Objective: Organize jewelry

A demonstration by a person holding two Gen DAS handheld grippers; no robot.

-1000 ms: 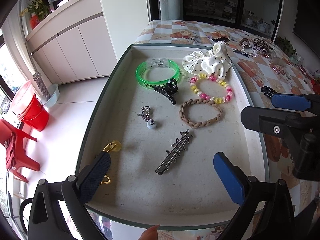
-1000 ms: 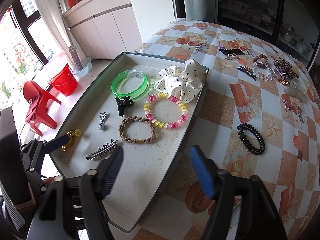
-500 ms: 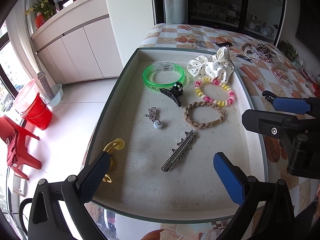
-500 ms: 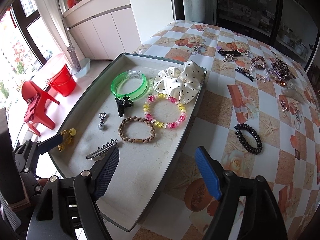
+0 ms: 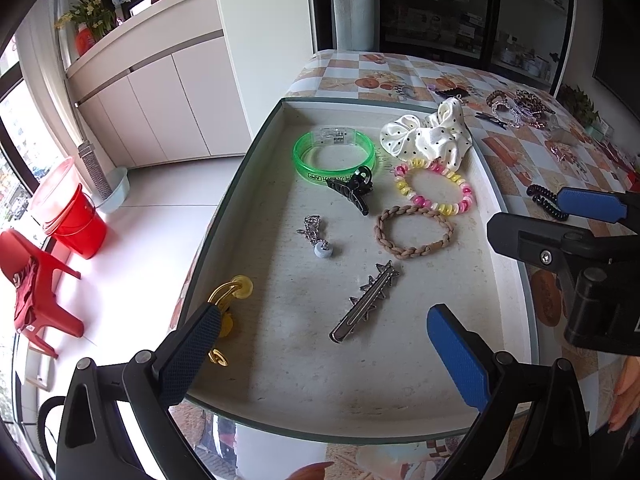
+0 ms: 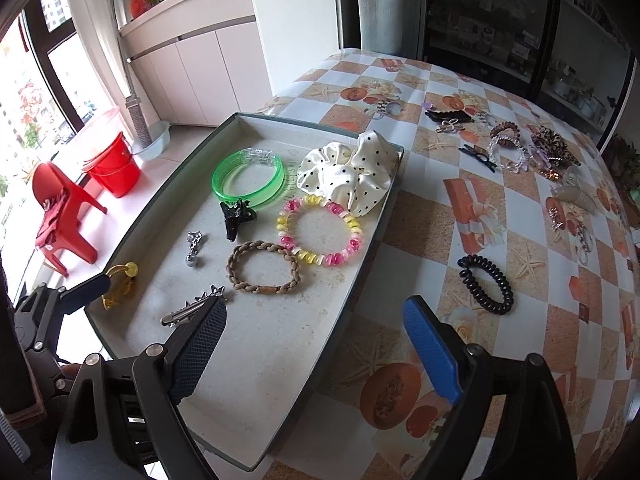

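Here, a table covered in a glossy orange-and-white checked oilcloth (image 6: 500, 208) carries a shallow rectangular grey tray with a pale speckled floor (image 6: 256, 360) at its left edge. Inside the tray, from largest to smallest: a cream satin scrunchie with black dots (image 6: 352, 172) draped over the far right rim, a translucent green plastic bangle (image 6: 248, 178), a pink-and-yellow spiral hair tie (image 6: 320, 230), a braided tan hair band (image 6: 262, 266), a black claw clip (image 6: 236, 216), a spiked silver barrette (image 5: 364, 300), a yellow hoop piece (image 5: 230, 300) and a small silver charm (image 5: 318, 238).

Outside the tray, near the right gripper (image 6: 316, 354), lies a black coiled hair tie (image 6: 486, 282) on the oilcloth — probably the next piece to go in. It looks light, springy and soft; pinching across one side of the ring should hold it, though it may stretch or roll.

The right gripper hovers over the tray's near right rim, its jaws opening with nothing between them. The left gripper (image 5: 324, 354) hangs over the tray's near end — spread wide and empty.

More jewelry (image 6: 520, 148) is scattered at the table's far side.
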